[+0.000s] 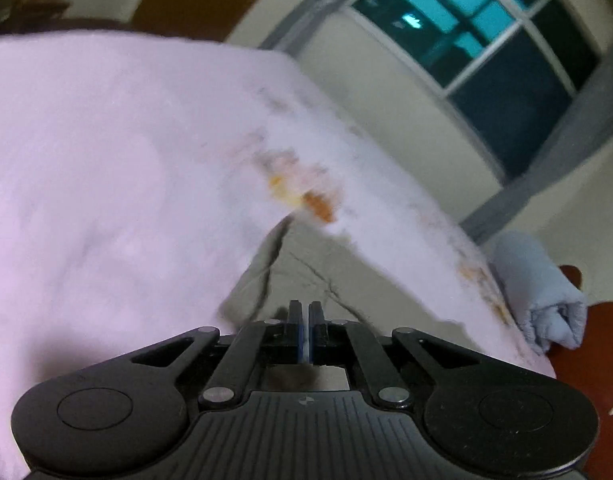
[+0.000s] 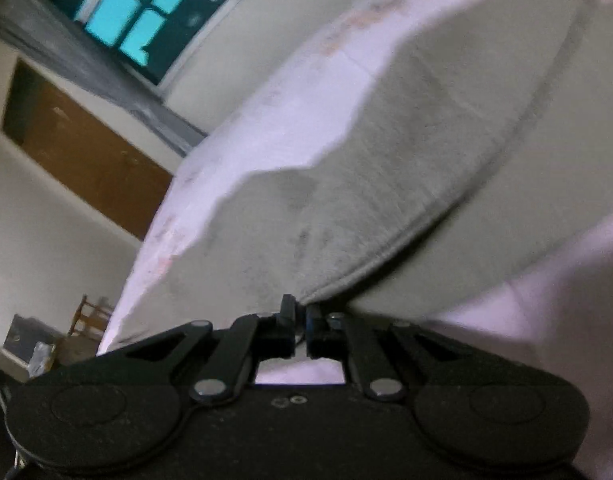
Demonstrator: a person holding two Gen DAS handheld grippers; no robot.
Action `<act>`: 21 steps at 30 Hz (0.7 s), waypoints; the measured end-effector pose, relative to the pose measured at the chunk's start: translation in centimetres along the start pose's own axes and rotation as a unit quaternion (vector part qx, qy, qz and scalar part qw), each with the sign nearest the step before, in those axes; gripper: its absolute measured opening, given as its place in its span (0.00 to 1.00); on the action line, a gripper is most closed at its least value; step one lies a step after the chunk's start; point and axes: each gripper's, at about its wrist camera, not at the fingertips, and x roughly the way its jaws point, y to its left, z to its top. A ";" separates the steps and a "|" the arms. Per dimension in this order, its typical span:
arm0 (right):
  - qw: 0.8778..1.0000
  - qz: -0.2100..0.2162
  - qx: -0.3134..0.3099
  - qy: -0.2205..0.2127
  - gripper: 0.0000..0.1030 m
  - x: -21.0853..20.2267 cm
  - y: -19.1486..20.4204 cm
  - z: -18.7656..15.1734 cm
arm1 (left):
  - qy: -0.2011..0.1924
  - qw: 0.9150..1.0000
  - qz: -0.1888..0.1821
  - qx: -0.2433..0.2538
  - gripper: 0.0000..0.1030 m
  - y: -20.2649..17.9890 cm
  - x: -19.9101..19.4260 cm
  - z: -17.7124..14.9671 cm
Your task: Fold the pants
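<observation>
right wrist: right gripper (image 2: 300,314) pinches pants (image 2: 386,184) hem; left gripper (image 1: 305,316) clenched, seemingly on pants.

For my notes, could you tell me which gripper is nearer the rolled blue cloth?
Left. The rolled blue cloth lies ahead and to the side of the left gripper; the right gripper, at the pants, shows no cloth.

Rolled blue cloth (image 1: 540,292), window (image 1: 478,28), chair (image 2: 88,316)

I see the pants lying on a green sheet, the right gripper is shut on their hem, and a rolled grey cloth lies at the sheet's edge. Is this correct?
One thing is wrong: the sheet is pale pink, not green, as both wrist views show. The rest holds: the right gripper is shut on the hem of the pants, and the rolled grey cloth lies at the sheet's edge.
</observation>
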 end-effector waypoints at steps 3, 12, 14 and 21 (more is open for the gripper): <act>1.000 0.001 -0.002 -0.003 0.00 0.0 0.3 -0.2 | -0.003 1.000 0.007 -0.012 0.01 0.2 -0.6 -1.2; 1.000 0.003 -0.002 0.004 0.00 -0.8 0.4 1.1 | 0.004 0.999 0.008 -0.046 0.50 -1.0 0.5 -1.9; 1.000 0.004 0.003 0.005 0.00 -1.1 0.3 1.2 | 0.015 0.999 0.018 -0.036 0.29 -1.5 1.2 -1.7; 1.000 0.006 0.008 0.007 0.00 -0.1 0.8 1.5 | 0.028 0.999 0.025 -0.030 0.21 -1.9 1.1 -1.4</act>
